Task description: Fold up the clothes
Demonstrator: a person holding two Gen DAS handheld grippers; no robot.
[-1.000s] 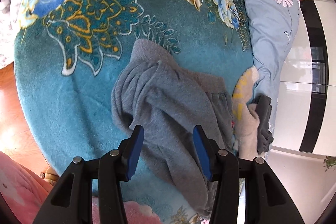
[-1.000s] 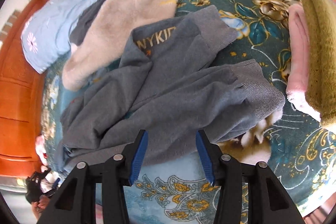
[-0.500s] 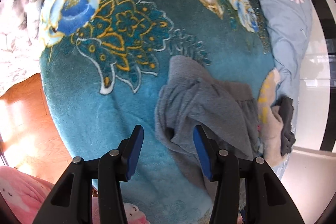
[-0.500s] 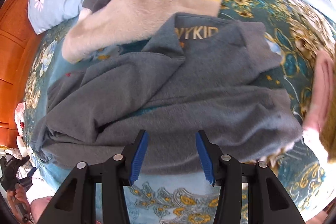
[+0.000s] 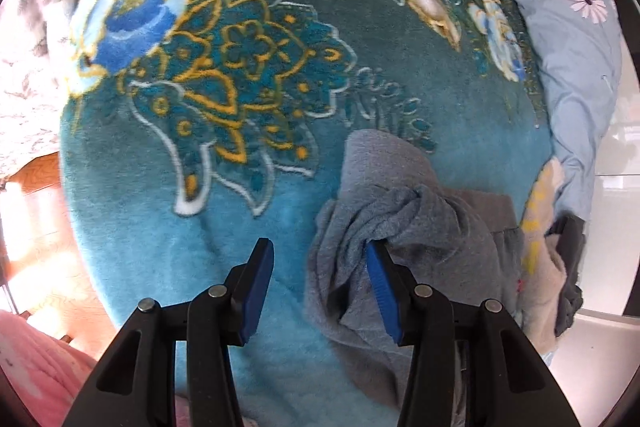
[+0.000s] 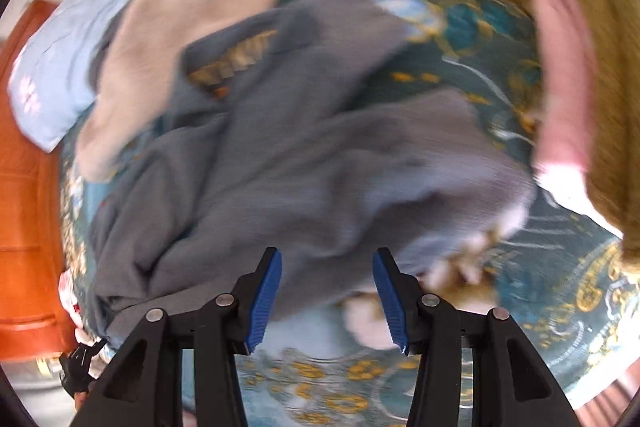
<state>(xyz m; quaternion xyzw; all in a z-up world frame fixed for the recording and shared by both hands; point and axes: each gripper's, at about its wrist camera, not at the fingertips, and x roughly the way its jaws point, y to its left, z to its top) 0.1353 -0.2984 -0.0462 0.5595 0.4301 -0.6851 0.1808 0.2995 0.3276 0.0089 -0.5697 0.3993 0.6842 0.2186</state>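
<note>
With both my left gripper (image 5: 318, 293) and right gripper (image 6: 326, 297) released, I'd pinch the soft, floppy grey sweatshirt (image 6: 280, 163) at its ribbed hem.

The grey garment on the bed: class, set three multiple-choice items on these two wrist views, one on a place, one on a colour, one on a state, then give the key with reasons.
1. In the left wrist view, where does the grey garment lie relative to the left gripper?
A. Toward its right finger
B. Beyond its left finger
C. On the floor

2. What colour is the blanket under the clothes?
A. Plain white
B. Teal with gold and blue flowers
C. Red checks

3. How is the grey garment?
A. Neatly folded
B. On a hanger
C. Crumpled, unfolded

Key: 1 A, the cloth bunches at the right blue pad, bare blanket at the left. 2 B, the floral teal pile fills the view. 3 C, sleeves and folds lie rumpled in the right wrist view.
</note>
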